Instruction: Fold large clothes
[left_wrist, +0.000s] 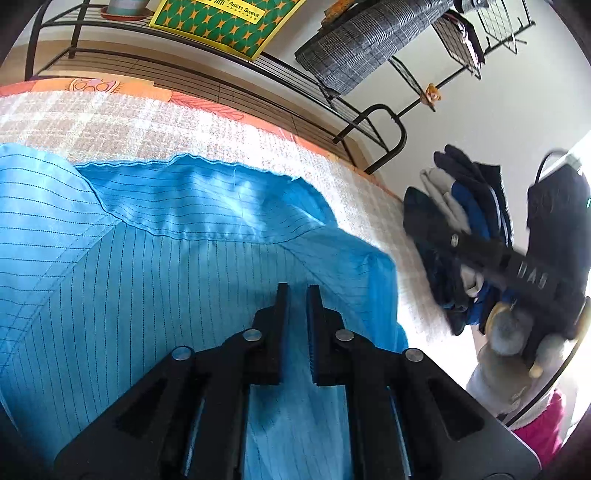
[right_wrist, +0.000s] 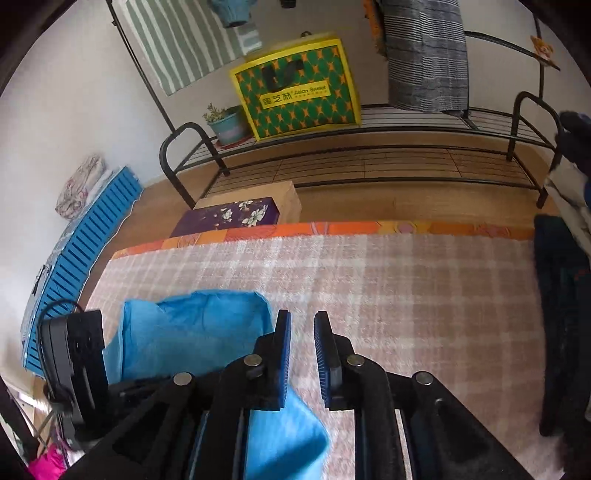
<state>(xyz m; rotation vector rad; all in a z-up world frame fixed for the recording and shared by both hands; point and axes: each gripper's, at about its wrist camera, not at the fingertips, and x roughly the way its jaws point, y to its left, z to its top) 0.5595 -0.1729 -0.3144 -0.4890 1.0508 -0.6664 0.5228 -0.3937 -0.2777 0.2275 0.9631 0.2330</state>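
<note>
Blue pinstriped garment (left_wrist: 155, 258) on a pink-and-white checked blanket (right_wrist: 406, 295).

Bright blue thin-woven garment with fine dark pinstripes (left_wrist: 155, 266) lies spread on the pink-and-white checked blanket (left_wrist: 110, 118), collar seam and a wavy raw edge toward the far side (right edge turned under, slightly puffed). From the right wrist view it shows rumpled blue folds (right_wrist: 192, 332).

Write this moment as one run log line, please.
task: fold blue garment | left gripper: nearly shut, nothing held, over garment | right gripper: small gap, nothing held, over plaid blanket
</note>
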